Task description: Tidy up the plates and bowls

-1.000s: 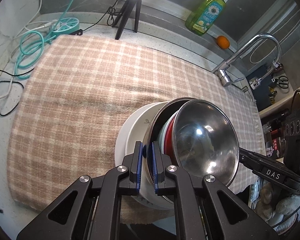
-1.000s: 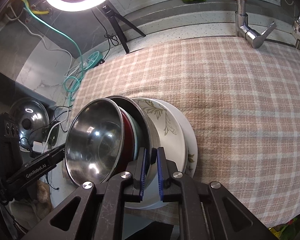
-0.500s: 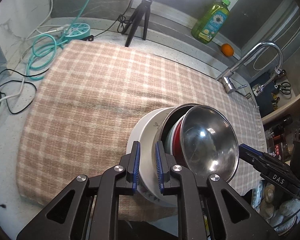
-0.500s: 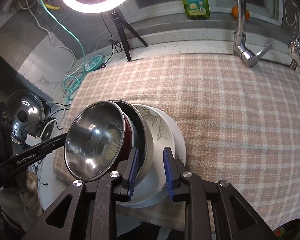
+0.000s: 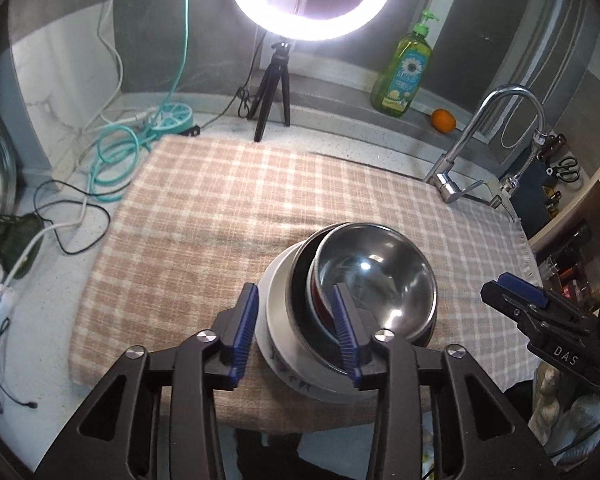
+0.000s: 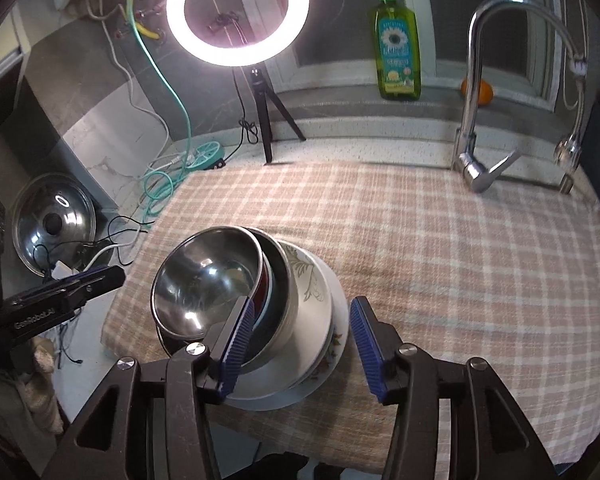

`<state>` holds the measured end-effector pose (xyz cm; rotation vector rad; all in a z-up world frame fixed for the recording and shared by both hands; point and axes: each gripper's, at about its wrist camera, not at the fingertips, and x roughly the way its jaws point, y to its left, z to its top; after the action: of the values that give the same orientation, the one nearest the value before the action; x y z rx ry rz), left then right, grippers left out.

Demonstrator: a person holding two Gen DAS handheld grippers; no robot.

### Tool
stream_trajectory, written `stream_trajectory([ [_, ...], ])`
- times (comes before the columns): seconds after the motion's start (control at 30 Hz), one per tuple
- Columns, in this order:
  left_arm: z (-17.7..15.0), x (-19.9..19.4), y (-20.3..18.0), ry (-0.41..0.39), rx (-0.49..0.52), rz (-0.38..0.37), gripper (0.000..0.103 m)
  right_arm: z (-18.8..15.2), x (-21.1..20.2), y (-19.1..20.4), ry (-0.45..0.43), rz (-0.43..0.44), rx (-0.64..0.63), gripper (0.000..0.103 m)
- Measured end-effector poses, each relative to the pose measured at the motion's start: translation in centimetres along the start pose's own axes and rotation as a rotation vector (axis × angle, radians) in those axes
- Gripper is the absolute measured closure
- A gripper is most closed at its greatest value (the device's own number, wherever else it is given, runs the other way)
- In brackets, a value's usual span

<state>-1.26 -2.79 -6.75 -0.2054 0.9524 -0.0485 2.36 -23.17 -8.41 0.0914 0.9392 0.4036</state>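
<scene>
Your left gripper (image 5: 296,330) has just been opening, its blue pads clear of the dishes, with only the near edge of the stack showing between them. Your right gripper (image 6: 302,342) has just been spreading too, gripping nothing. The stack of bowls (image 6: 236,292) sits on a flowered plate (image 6: 332,344), steel bowl (image 5: 374,280) tilted on top, near the front edge of the checked cloth (image 5: 220,208). The faucet (image 6: 476,80) stands behind.

- We see a speckled countertop (image 5: 340,148) carrying a checked cloth (image 5: 220,208).
- On the cloth's near edge sits a stack of plates and bowls (image 5: 340,304).
- Beyond the cloth stands a tripod (image 5: 272,92); left of the cloth lie cables (image 5: 112,156).
</scene>
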Motion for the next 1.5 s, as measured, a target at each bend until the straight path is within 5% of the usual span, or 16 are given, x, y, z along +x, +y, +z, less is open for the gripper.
stream_trajectory([
  [0.07, -0.1, -0.9, -0.6, -0.022, 0.018, 0.011, 0.055, -0.1, -0.5, 0.0, -0.009, 0.001, 0.003, 0.055],
  [0.17, -0.4, -2.0, -1.2, -0.053, 0.042, 0.032, 0.04, -0.3, -1.5, 0.1, -0.043, 0.001, 0.011, 0.038],
  [0.5, -0.8, -3.0, -1.5, -0.059, 0.07, 0.015, 0.04, -1.0, -2.6, 1.4, -0.101, -0.064, 0.011, 0.028],
  [1.5, -0.5, -4.0, -0.8, -0.087, 0.116, -0.011, 0.04, -1.3, -3.1, 2.7, -0.111, -0.111, 0.044, 0.026],
])
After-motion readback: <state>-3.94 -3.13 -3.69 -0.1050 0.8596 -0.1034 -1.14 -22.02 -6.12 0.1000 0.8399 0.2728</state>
